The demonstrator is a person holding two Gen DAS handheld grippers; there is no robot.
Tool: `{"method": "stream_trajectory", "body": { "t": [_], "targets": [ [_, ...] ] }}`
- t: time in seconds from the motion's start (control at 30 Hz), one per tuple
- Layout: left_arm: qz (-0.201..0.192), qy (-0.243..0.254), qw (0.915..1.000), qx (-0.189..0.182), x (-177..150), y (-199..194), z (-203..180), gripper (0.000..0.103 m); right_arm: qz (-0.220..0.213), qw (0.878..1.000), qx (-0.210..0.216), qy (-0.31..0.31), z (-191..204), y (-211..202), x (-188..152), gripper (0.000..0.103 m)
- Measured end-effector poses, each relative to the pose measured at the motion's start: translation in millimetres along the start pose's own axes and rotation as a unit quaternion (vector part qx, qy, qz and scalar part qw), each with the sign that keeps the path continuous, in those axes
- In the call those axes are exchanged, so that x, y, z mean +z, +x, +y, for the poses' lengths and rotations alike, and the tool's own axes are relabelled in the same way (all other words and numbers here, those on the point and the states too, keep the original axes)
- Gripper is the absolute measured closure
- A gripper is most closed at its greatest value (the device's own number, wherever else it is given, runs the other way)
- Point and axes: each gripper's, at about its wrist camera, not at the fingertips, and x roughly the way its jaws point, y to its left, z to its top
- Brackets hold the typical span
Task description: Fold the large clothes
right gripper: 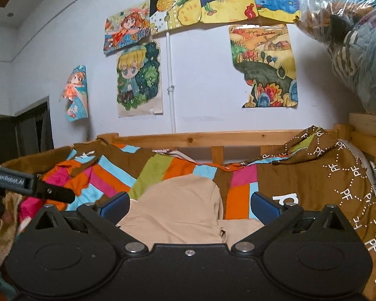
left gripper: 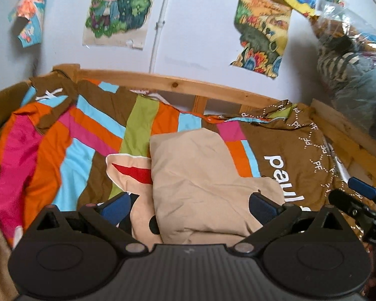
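Where quilt [left gripper: 70,135] spreads, beige garment [left gripper: 203,175] lies (bed rail [left gripper: 188,85] behind).

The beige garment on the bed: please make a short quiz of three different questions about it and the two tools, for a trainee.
1. True or false: the left tool is shut on the beige garment.
2. Multiple choice: what does the garment lie on? A) a bare wooden floor B) a striped, colourful bedcover C) a white table
3. Short answer: what colour is the shape on the garment part beside the folded section, in the left wrist view?

Key:
1. False; its fingers stand wide apart.
2. B
3. Red. The right tool is open too.
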Motion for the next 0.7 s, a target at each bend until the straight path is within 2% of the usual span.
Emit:
{"method": "stream_trajectory", "body": {
  "t": [0.17,0.3,0.4,0.5,0.57,0.7],
  "targets": [
    [-0.007,-0.005,0.9999,0.006,-18.4,-30.0,-2.6,0.001,0.01,1.0,-0.01,0.018,7.0,-25.6,-5.3,0.001],
    [-0.012,-0.015,0.9997,0.014,-40.8,-45.0,-2.2,0.001,0.022,1.0,-0.015,0.006,14.9,-39.4,-16.1,0.001],
    [-0.01,-0.031,0.9992,0.025,-64.9,-46.6,1.7,0.001,0.032,0.999,-0.029,-0.019,22.8,-47.5,-28.1,0.001],
    [0.018,-0.045,0.9985,0.024,-84.4,-39.9,7.3,0.001,0.047,0.997,-0.043,-0.04,29.7,-49.1,-39.6,0.001],
    [0.031,-0.036,0.9986,0.021,-89.0,-35.9,6.7,0.001,0.062,0.996,-0.044,-0.04,31.4,-45.8,-44.2,0.001],
    [0.02,-0.022,0.9993,0.025,-89.5,-33.9,4.6,0.001,0.075,0.996,-0.043,-0.031,29.9,-42.0,-48.8,0.001]
  ]
}}
